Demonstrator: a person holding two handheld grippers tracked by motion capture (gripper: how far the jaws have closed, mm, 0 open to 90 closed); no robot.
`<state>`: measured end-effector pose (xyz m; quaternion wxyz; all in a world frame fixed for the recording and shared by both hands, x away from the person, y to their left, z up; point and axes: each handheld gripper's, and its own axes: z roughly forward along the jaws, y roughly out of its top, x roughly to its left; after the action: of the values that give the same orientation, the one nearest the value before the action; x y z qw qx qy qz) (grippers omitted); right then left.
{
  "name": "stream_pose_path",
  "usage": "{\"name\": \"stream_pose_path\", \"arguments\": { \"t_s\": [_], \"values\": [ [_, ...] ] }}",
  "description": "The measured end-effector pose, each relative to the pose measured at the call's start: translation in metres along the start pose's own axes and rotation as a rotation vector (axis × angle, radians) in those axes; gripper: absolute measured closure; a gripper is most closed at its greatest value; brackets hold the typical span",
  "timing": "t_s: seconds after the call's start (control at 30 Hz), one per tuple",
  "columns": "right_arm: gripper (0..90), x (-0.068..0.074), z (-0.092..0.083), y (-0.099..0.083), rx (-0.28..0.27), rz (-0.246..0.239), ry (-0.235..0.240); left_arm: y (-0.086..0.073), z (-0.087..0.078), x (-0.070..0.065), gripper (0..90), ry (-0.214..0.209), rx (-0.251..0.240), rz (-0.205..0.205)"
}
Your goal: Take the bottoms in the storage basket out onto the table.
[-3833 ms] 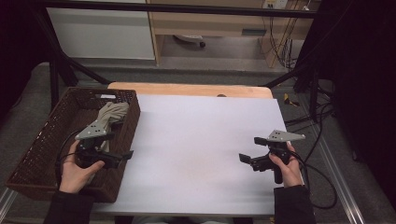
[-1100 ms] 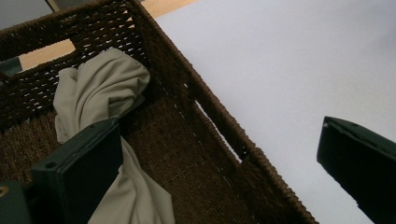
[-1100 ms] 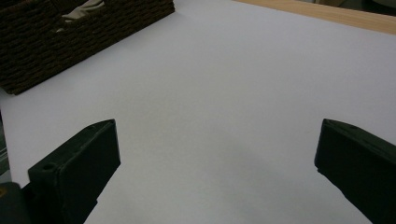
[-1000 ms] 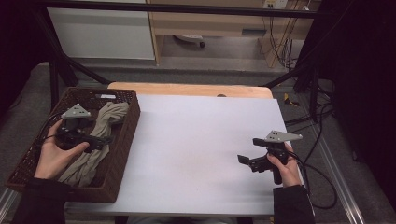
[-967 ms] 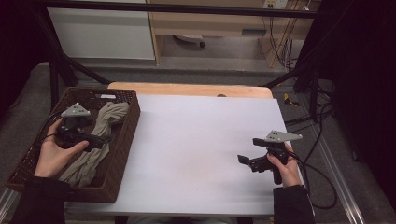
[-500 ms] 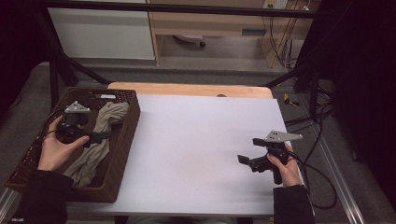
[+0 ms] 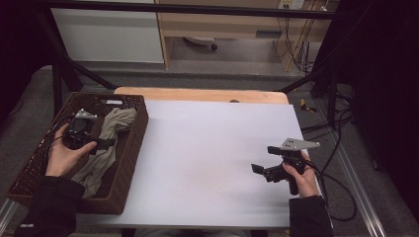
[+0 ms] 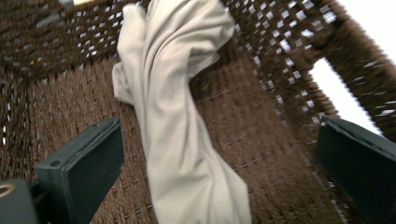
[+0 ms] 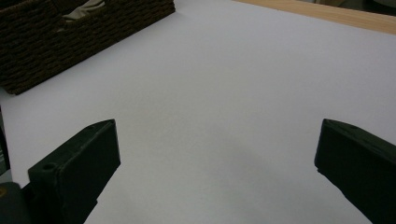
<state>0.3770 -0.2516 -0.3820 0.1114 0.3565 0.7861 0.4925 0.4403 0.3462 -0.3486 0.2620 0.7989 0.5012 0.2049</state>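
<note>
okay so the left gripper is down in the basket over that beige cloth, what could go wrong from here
1. The left gripper has its jaws wide open around the crumpled beige cloth; closing there might catch only one fold, so the rest could drag or slip out.
2. The cloth lies on the woven basket floor, so a deep grab could pinch the weave too.
3. Part of the cloth drapes against the basket's wall, and lifting it toward the white table might snag the rim or tug the basket.

We see a finely ribbed beige cloth (image 8: 177,121) in a rough woven wicker basket (image 8: 261,116), beside a smooth matt white tabletop (image 7: 212,148).
</note>
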Motion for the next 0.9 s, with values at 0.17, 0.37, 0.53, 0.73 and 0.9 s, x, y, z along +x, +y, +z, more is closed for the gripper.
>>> {"name": "stream_pose_path", "arguments": {
  "t_s": [0.17, 0.37, 0.53, 0.73, 0.9],
  "values": [
    [0.7, 0.0, 0.0, 0.0, -0.001, 0.001, 0.0, -0.004, 0.011, 0.004, 1.8, 0.013, 0.031, -0.023],
    [0.7, 0.0, 0.0, 0.0, 0.0, 0.0, 0.0, -0.008, 0.022, 0.01, 2.6, 0.028, 0.06, -0.046],
    [0.7, 0.0, -0.001, 0.0, -0.001, 0.0, -0.001, -0.012, 0.031, 0.013, 3.6, 0.035, 0.089, -0.059],
    [0.7, 0.0, 0.0, 0.0, 0.0, 0.001, -0.001, -0.016, 0.038, 0.014, 5.5, 0.041, 0.118, -0.064],
    [0.7, 0.0, 0.0, 0.0, 0.0, -0.001, -0.002, -0.019, 0.044, 0.014, 7.2, 0.041, 0.147, -0.063]
  ]
}}
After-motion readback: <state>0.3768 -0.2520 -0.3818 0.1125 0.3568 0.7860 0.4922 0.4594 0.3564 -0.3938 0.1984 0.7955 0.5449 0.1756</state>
